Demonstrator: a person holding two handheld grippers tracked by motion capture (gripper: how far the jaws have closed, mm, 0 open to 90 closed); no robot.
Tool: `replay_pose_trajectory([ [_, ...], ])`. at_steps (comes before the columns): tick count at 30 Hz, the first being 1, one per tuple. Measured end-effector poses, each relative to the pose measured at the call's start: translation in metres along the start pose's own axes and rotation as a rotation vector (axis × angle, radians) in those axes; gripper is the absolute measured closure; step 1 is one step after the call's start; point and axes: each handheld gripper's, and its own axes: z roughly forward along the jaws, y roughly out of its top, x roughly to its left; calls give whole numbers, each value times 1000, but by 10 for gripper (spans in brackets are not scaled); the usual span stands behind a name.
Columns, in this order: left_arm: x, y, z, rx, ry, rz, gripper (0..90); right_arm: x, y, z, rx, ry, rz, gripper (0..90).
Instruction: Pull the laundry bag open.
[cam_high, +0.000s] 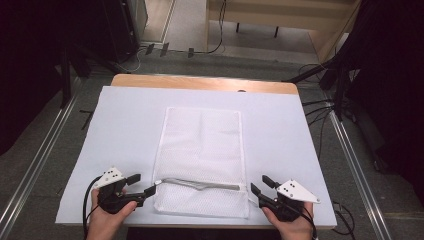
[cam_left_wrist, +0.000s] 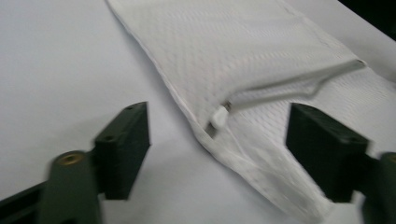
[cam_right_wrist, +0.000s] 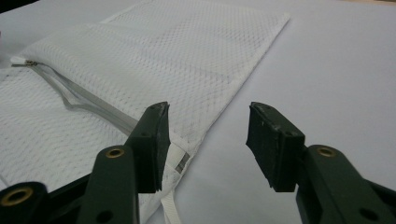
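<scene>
Both tools, left tool (cam_high: 138, 184) and right tool (cam_high: 260, 186), flank our flat mesh bag (cam_high: 202, 160) on the counter (cam_high: 125, 125), jaws apart; next, we judge, gripping its zipper pull (cam_left_wrist: 218, 117).

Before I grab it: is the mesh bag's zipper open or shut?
Shut, it seems: the zipper runs as one closed grey line across the mesh bag, pull at its left end.

Surface (cam_high: 125, 125): bare left and right of the mesh bag (cam_high: 202, 145).
Obstacle: the flat bag only.
</scene>
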Motion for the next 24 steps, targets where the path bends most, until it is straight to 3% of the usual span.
replay_pose_trajectory([
  [3, 2, 1, -3, -24, 21, 46, 120, -5, 0, 0, 2, 10, 1, 334],
  [6, 12, 2, -7, -63, 5, 39, 96, -12, 1, -3, 0, 19, 8, 266],
  [10, 20, 4, -12, -97, 58, 18, 72, -24, 2, -10, -20, 29, 33, 218],
  [12, 25, 4, -15, -109, 58, 25, 0, -31, 2, -14, -31, 22, 41, 207],
  [18, 35, 4, -23, -154, 71, 18, 0, -48, -1, -25, -39, -25, 53, 197],
  [24, 38, 3, -24, -151, 84, 17, 0, -63, -4, -36, -57, -55, 71, 196],
])
